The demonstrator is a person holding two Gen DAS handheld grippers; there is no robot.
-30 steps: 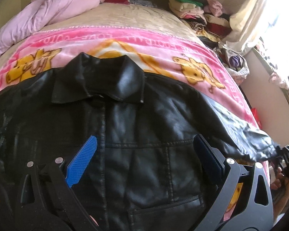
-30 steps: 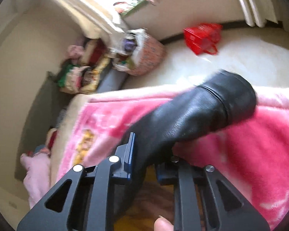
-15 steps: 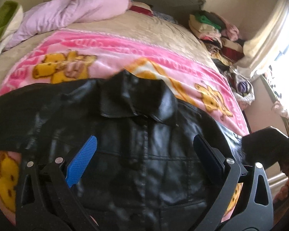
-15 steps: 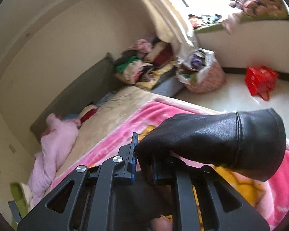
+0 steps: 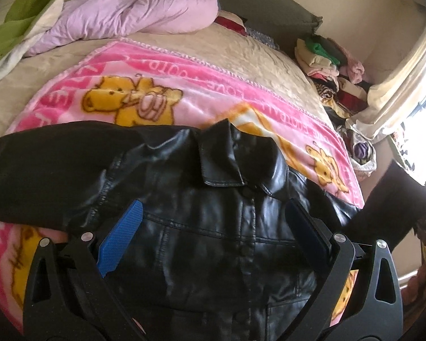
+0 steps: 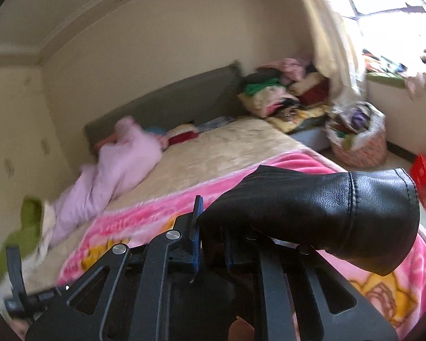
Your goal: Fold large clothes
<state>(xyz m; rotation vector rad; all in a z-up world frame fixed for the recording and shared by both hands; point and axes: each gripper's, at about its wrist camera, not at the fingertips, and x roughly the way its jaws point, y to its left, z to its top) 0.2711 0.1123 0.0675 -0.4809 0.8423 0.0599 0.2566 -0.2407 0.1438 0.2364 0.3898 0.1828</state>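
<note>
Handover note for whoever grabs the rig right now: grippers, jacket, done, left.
Right gripper: shut on the black leather jacket sleeve, held lifted above the pink cartoon-bear blanket, cuff end sticking out to the right.
Left gripper: open, holding nothing, over the front of the black leather jacket.
Jacket: lying front up on the blanket, collar toward the headboard, other sleeve spread out to the left.
Done: jacket laid out, one sleeve picked up.
Left: probably lay the held sleeve across the front, fold the other sleeve in, then fold the body. No fold finished yet.
</note>
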